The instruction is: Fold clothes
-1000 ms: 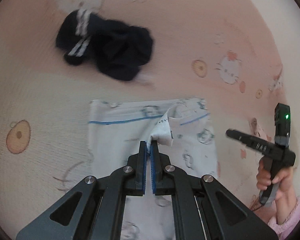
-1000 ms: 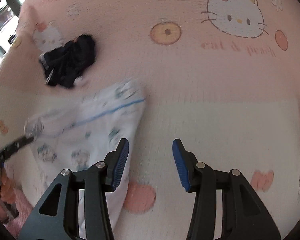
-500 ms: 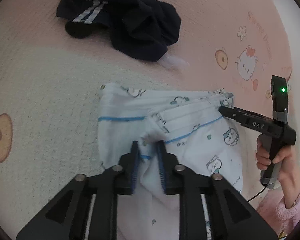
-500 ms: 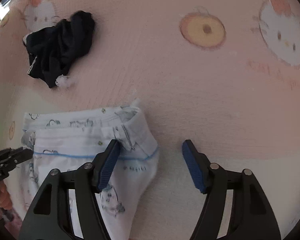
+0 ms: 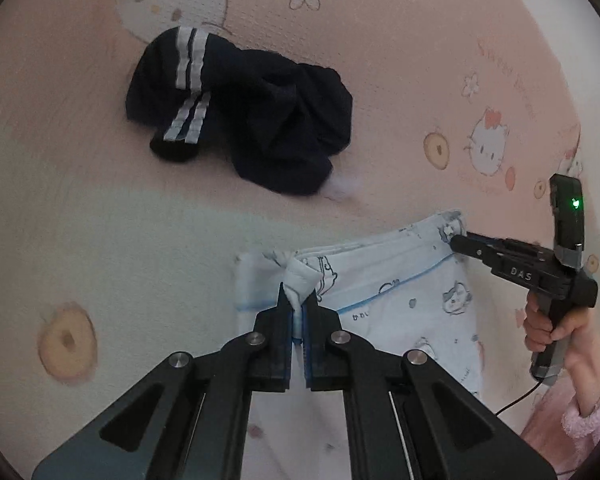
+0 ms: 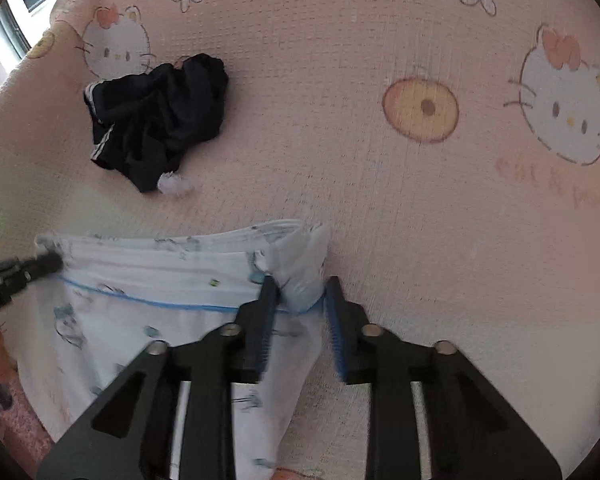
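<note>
While the white printed garment (image 5: 404, 296) lies flat on the pink cartoon-print mat (image 5: 400, 80), 2 handheld grippers work its far hem. The left gripper (image 5: 298, 312) is clamped tight on the left corner, a small bunch of cloth poking up between its blue pads. The right gripper (image 6: 300, 300) straddles the right corner; its jaws have just been closing, and the bunched cloth sits between them, touching the left pad, with a gap to the right one. A hand (image 5: 548, 324) in a fuzzy pink sleeve grips its handle.

The fabric looks thin, light and floppy, so it will likely sag unless held at both corners. Beyond both grippers, well apart from the hem, sits a crumpled dark garment (image 5: 240, 112) with white stripes, and just beside it a small white scrap (image 6: 174, 184). Nothing blocks the fold.
</note>
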